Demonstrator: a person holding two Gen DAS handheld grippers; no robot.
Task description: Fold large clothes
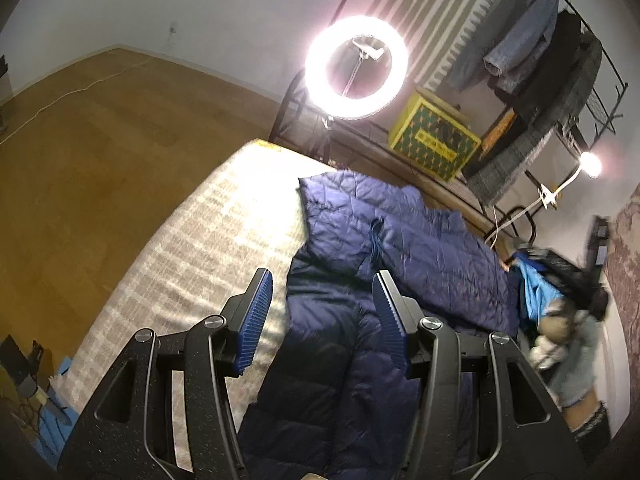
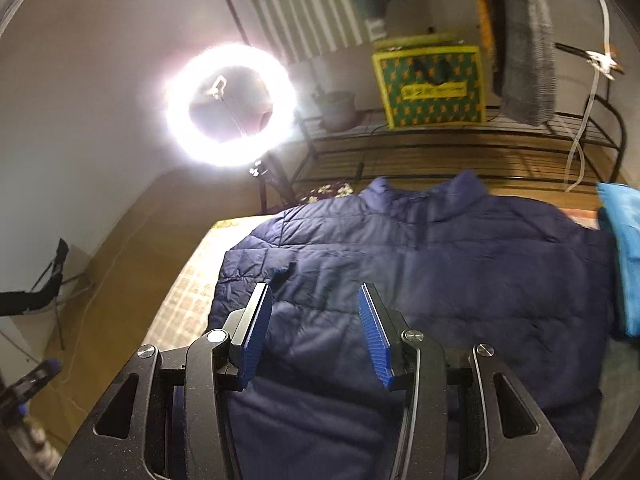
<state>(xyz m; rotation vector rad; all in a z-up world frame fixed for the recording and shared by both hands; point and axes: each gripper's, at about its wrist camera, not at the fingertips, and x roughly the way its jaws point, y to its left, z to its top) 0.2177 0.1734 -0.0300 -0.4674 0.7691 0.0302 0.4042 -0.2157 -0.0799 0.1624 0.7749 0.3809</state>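
Observation:
A navy quilted puffer jacket (image 1: 400,240) lies spread on a bed with a beige checked cover (image 1: 192,264). My left gripper (image 1: 324,280) is open and empty, hovering above the jacket's left edge, where one part lies folded over the body. In the right wrist view the jacket (image 2: 440,264) lies flat with its collar at the far side. My right gripper (image 2: 314,292) is open and empty above the jacket's left side near a sleeve edge. The other gripper and a gloved hand (image 1: 568,352) show blurred at the right of the left wrist view.
A bright ring light (image 1: 356,66) stands past the bed's far corner. A metal rack holds a yellow-green box (image 2: 430,86) and hanging clothes (image 1: 532,72). A light blue garment (image 2: 626,256) lies at the jacket's right. Wooden floor (image 1: 100,152) lies left of the bed.

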